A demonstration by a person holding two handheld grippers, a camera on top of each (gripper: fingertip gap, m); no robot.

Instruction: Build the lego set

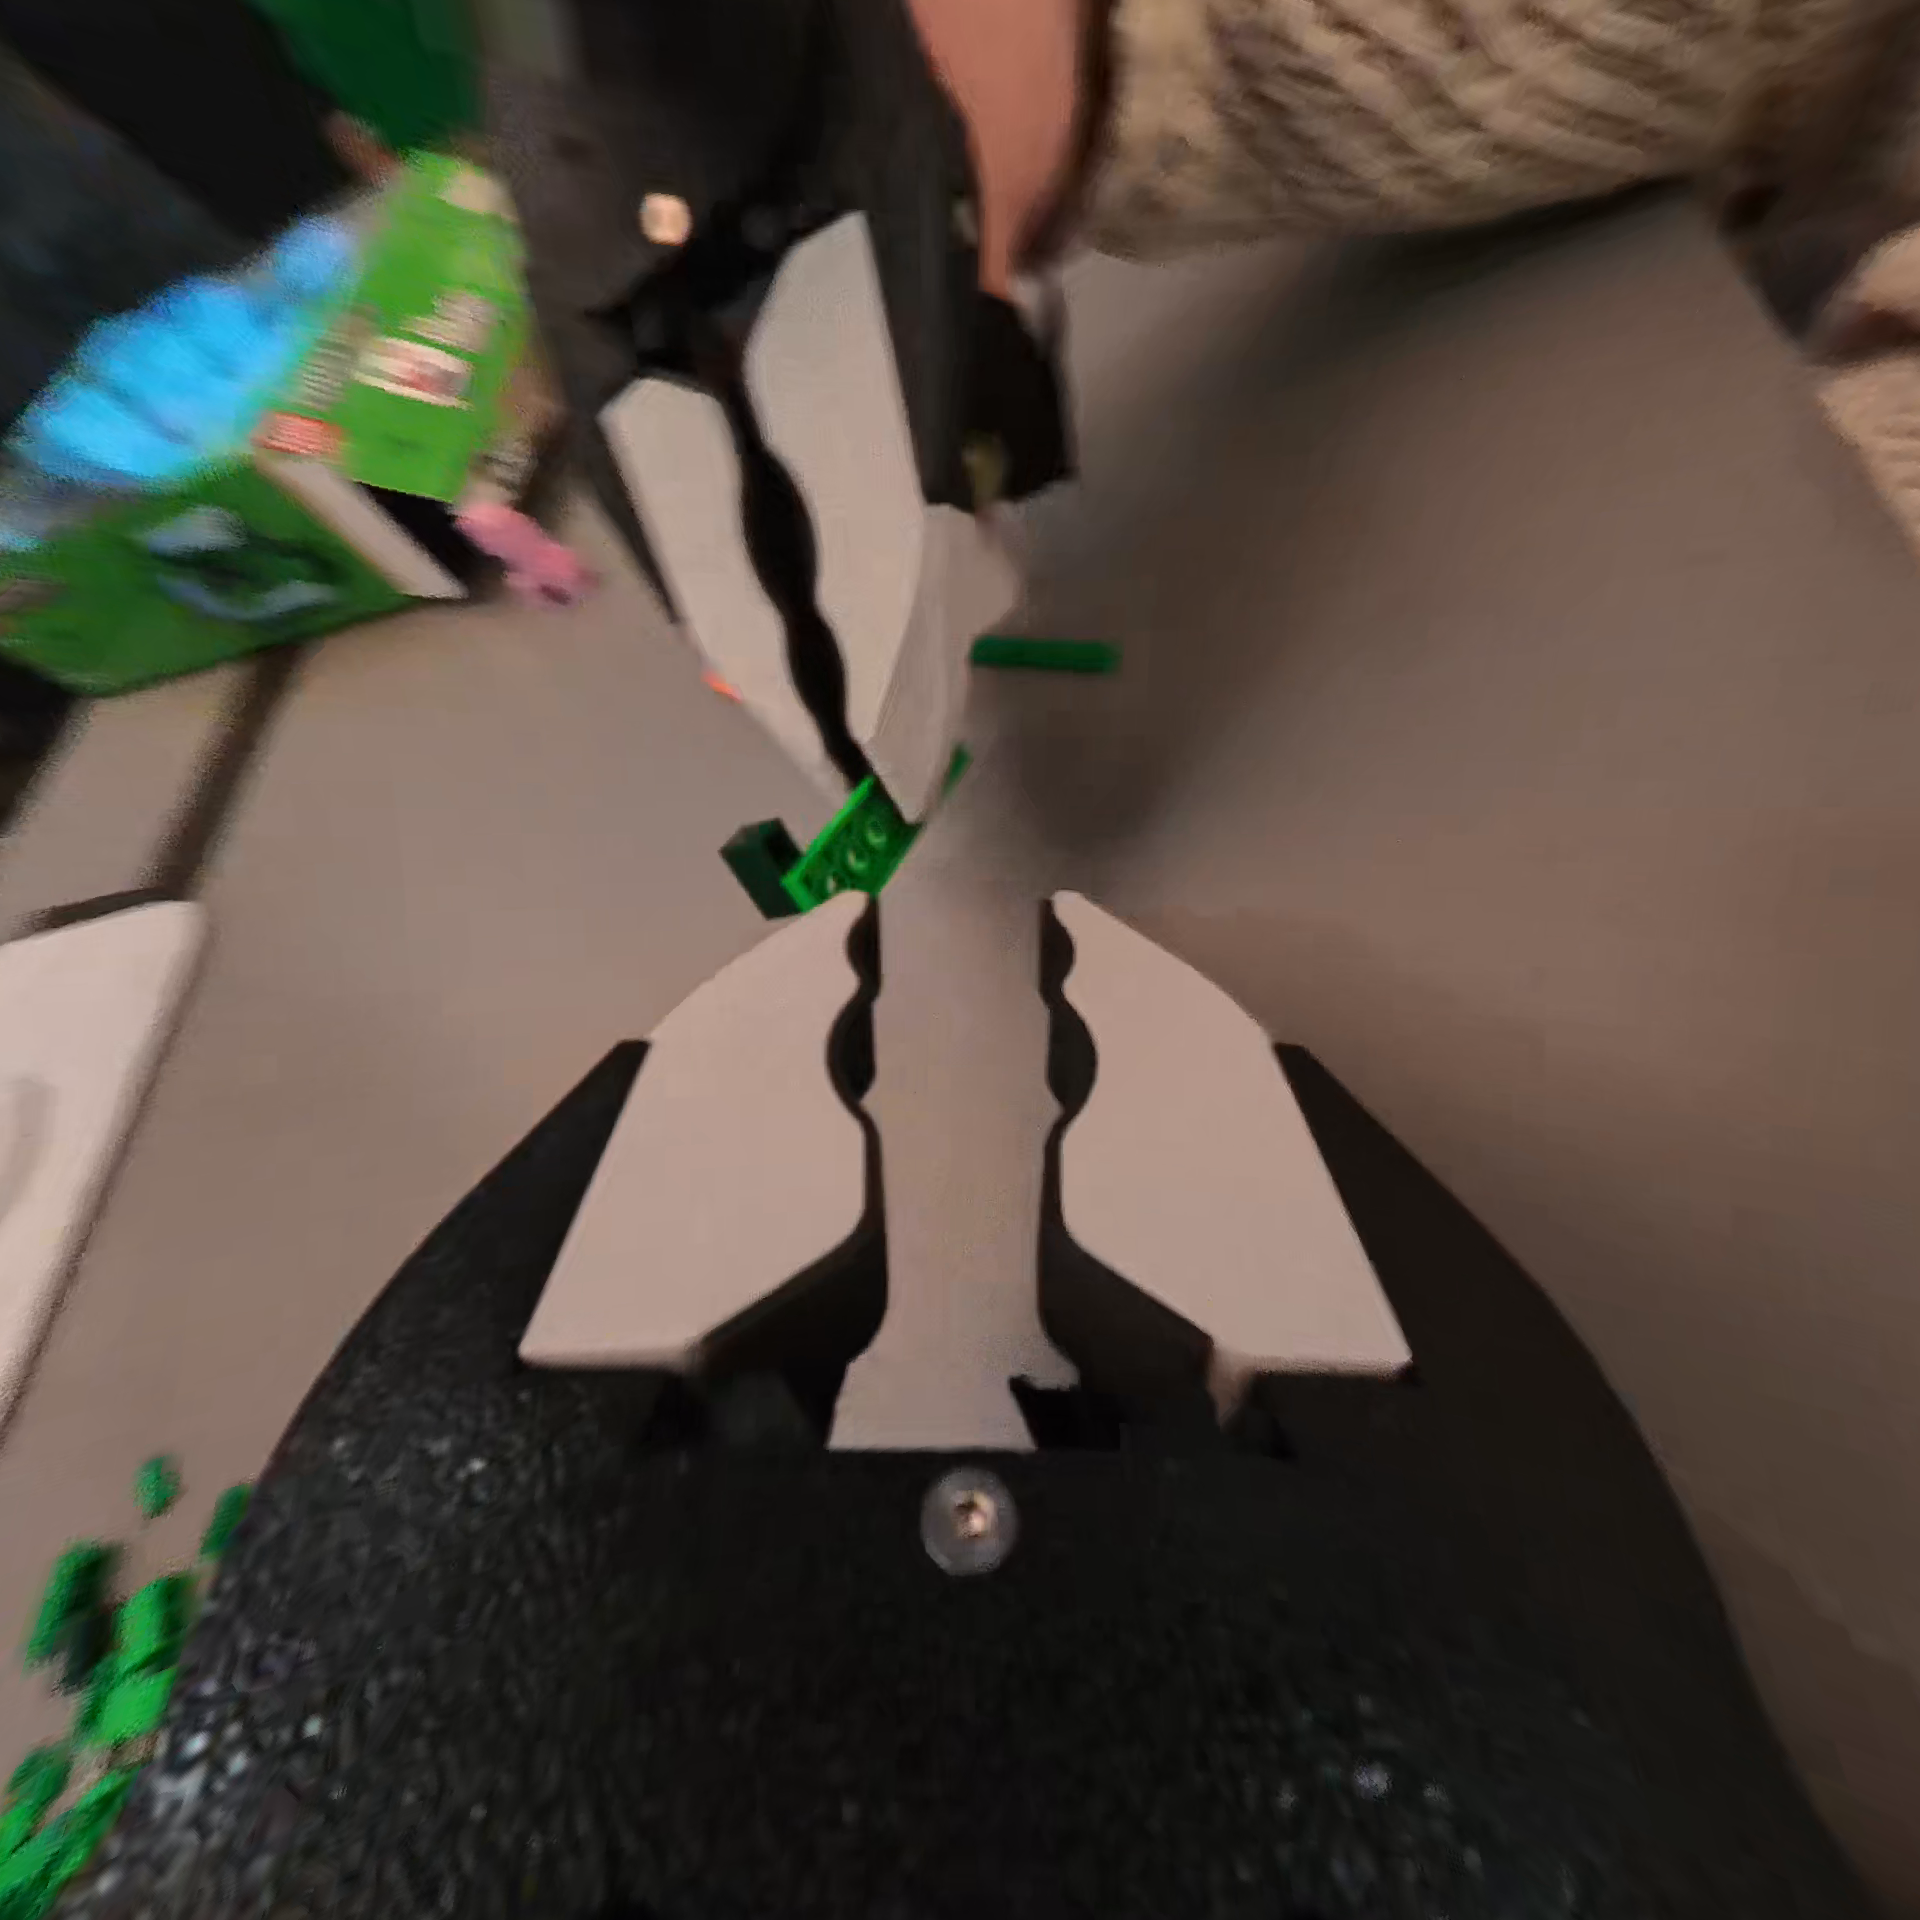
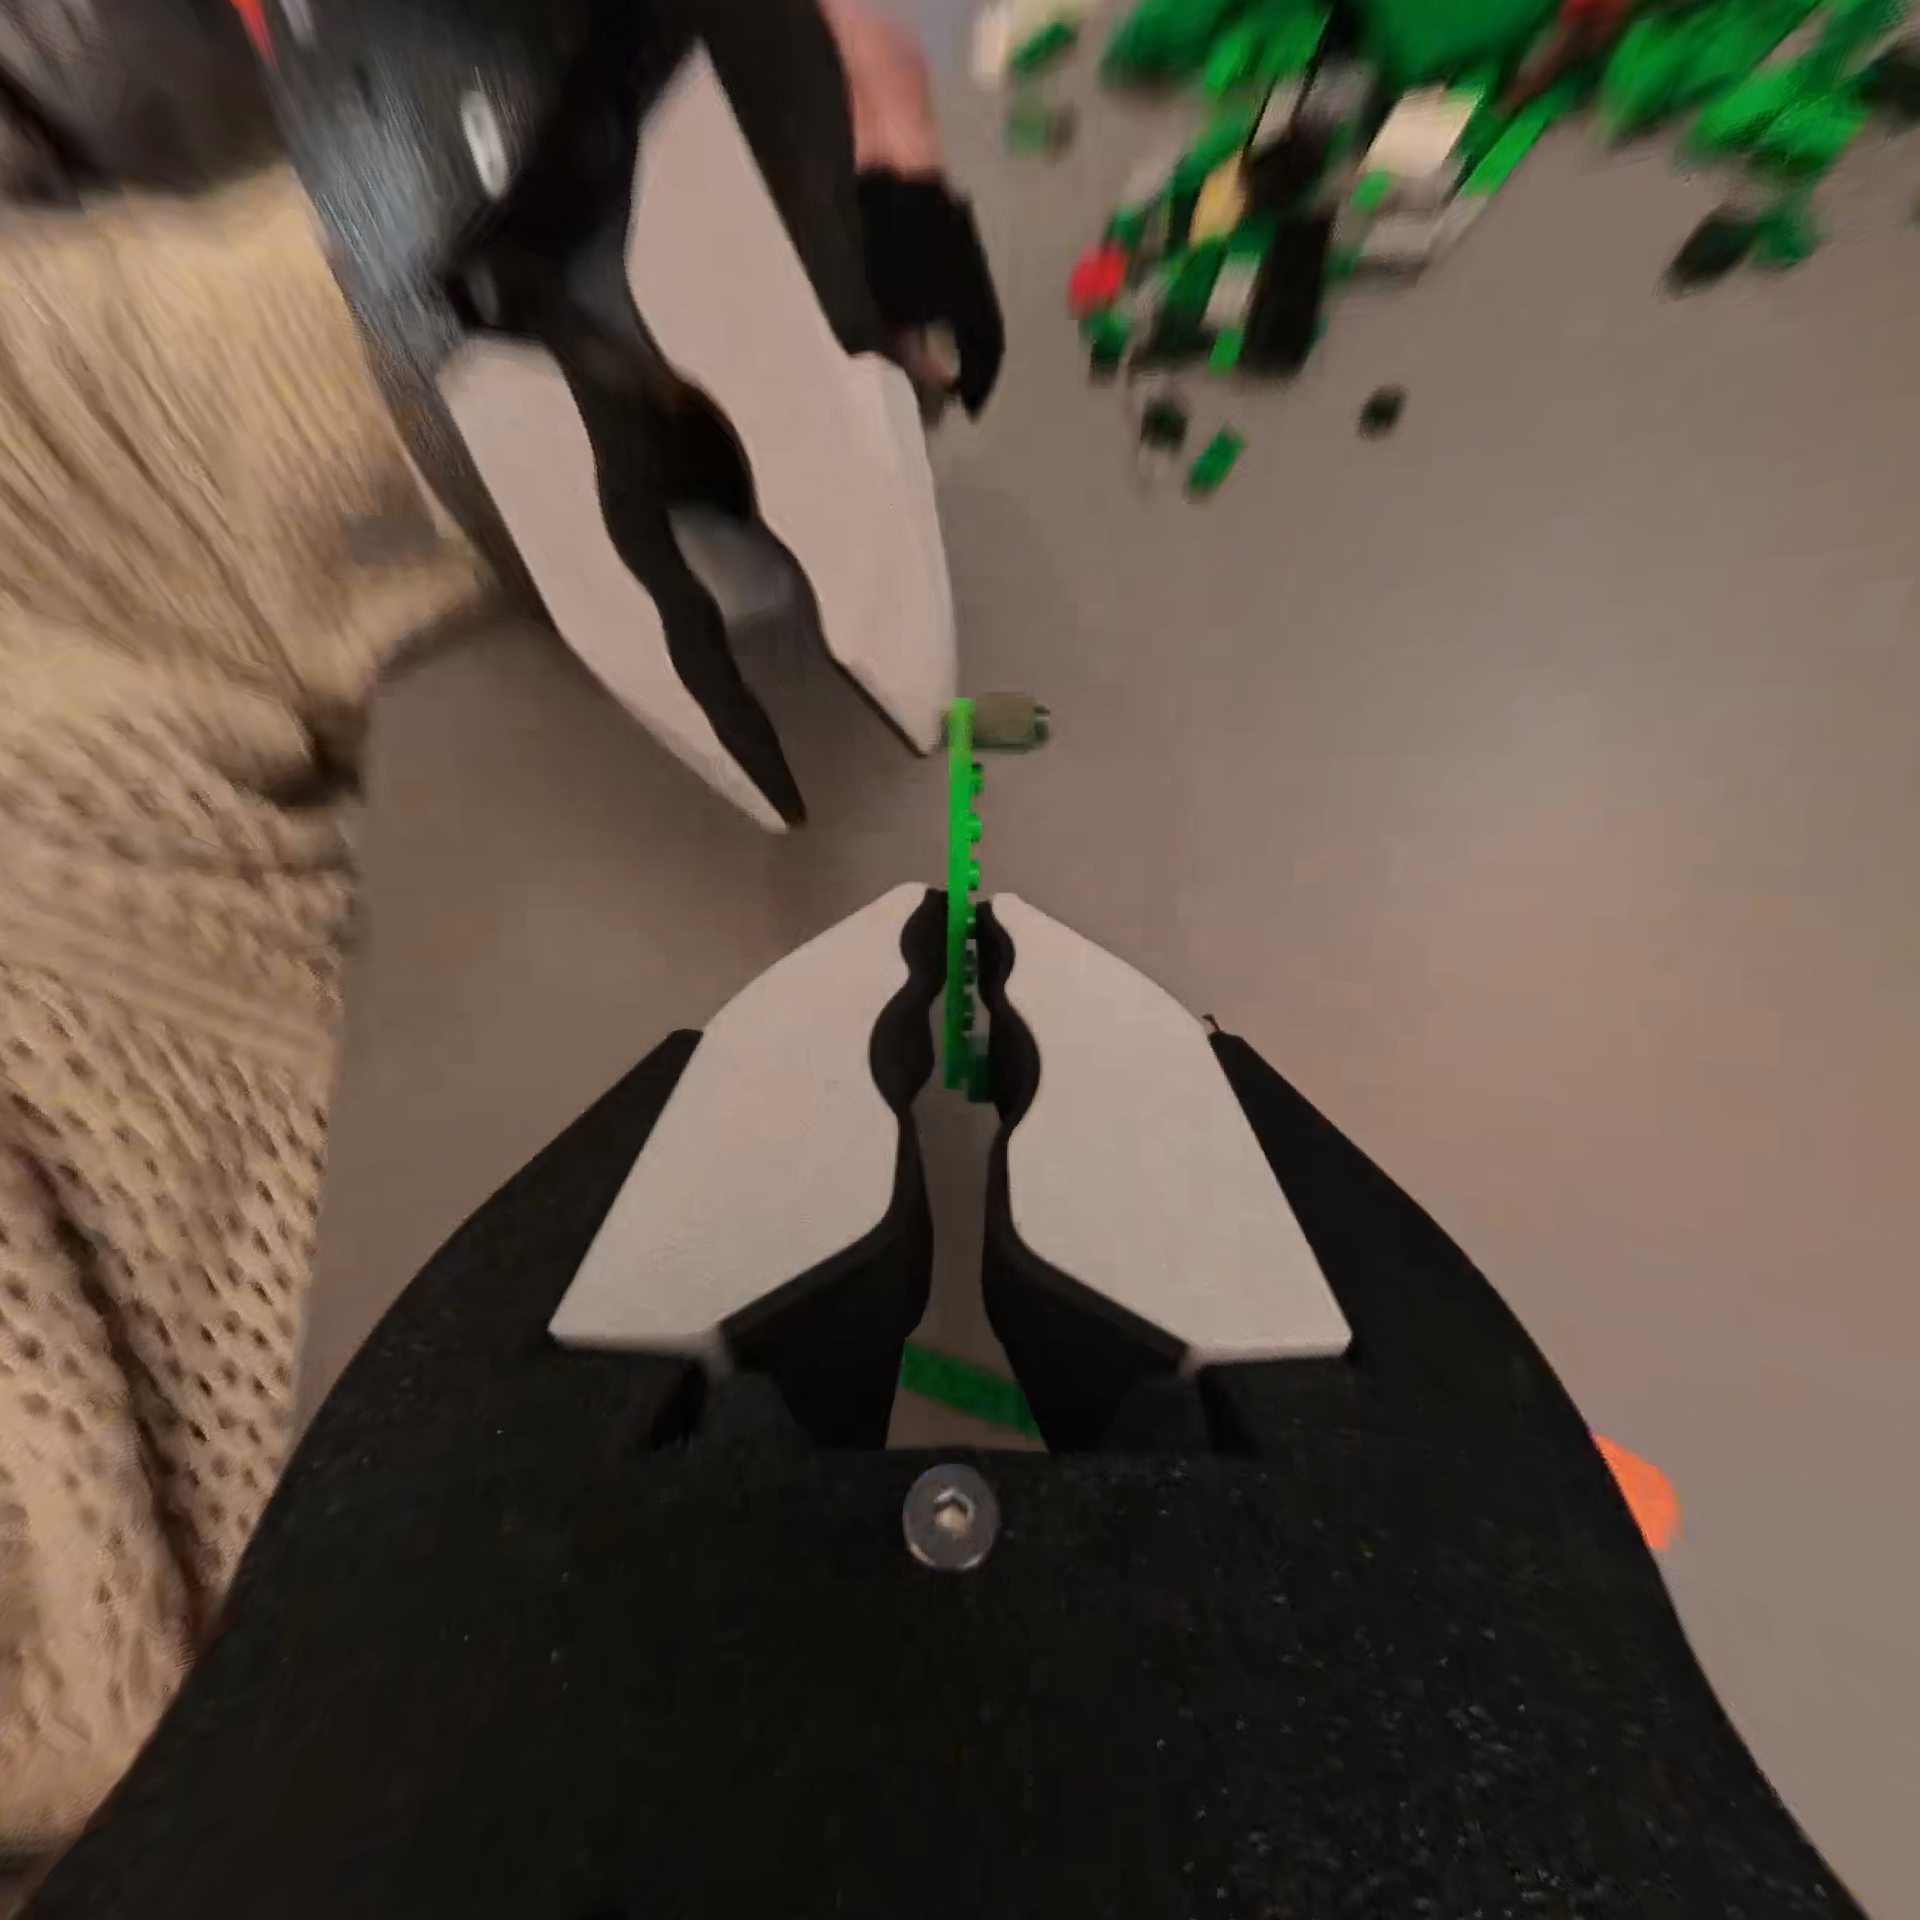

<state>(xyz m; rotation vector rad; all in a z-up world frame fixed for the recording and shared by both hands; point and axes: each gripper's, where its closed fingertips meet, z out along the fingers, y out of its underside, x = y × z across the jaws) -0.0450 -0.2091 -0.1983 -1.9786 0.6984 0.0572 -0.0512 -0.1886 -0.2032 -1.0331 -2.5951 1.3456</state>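
My right gripper (image 2: 961, 904) is shut on a thin bright green plate (image 2: 961, 821), seen edge-on and sticking out past the fingertips. In the left wrist view this gripper (image 1: 883, 790) comes down from above with the plate (image 1: 857, 847) in its tips. A dark green brick (image 1: 764, 868) sits at the plate's far end. My left gripper (image 1: 961, 904) is open and empty, with one fingertip (image 1: 847, 914) right at the plate's end. In the right wrist view the left gripper (image 2: 852, 779) is open beside the plate's tip.
A dark green piece (image 1: 1044, 655) lies on the grey table (image 1: 1455, 935). A green box (image 1: 260, 416) and a pink piece (image 1: 530, 556) are at the left. Loose green bricks lie in piles (image 1: 94, 1662) (image 2: 1455, 156). Knitted sleeves (image 2: 156, 727) are close by. The tips of both grippers are at nearly the same place.
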